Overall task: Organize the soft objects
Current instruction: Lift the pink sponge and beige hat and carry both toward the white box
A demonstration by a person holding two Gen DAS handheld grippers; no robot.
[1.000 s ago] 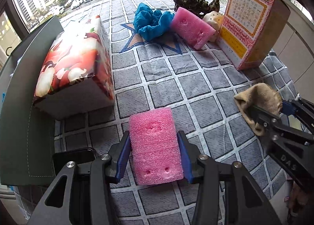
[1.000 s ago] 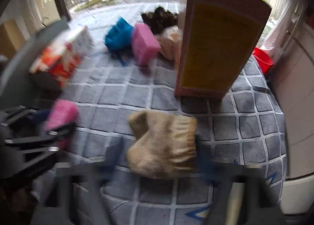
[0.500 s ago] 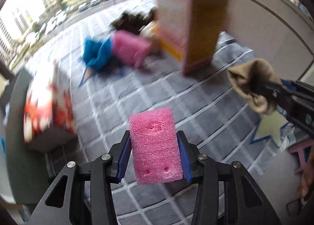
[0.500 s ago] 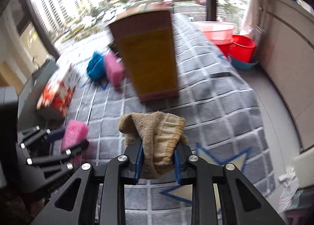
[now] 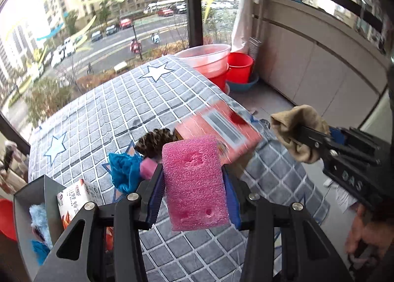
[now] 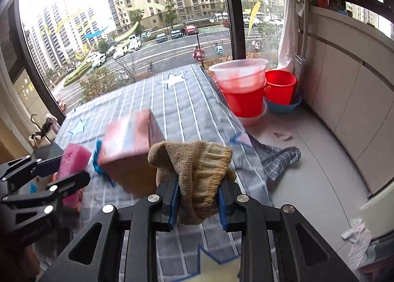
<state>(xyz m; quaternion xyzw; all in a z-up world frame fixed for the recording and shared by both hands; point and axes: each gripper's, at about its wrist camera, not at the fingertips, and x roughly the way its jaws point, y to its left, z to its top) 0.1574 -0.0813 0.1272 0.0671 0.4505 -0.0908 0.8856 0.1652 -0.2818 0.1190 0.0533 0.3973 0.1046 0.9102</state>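
Observation:
My left gripper (image 5: 194,198) is shut on a pink foam block (image 5: 195,183) and holds it high above the table; the block also shows in the right wrist view (image 6: 71,166). My right gripper (image 6: 197,202) is shut on a tan knitted sock (image 6: 197,171), also lifted; the sock shows at the right of the left wrist view (image 5: 299,134). On the checked tablecloth (image 5: 123,109) below lie a blue cloth (image 5: 124,171), a second pink foam block (image 5: 147,170) and a dark spotted soft thing (image 5: 155,139).
A pink and brown carton (image 5: 221,134) stands on the table, blurred. A grey bin (image 5: 32,208) at the left holds blue soft things beside a printed box (image 5: 76,198). Red buckets (image 6: 246,95) stand on the floor past the table's right edge.
Both grippers have risen well above the table with the foam block and the sock still gripped. The views now look down over the whole table and the floor.

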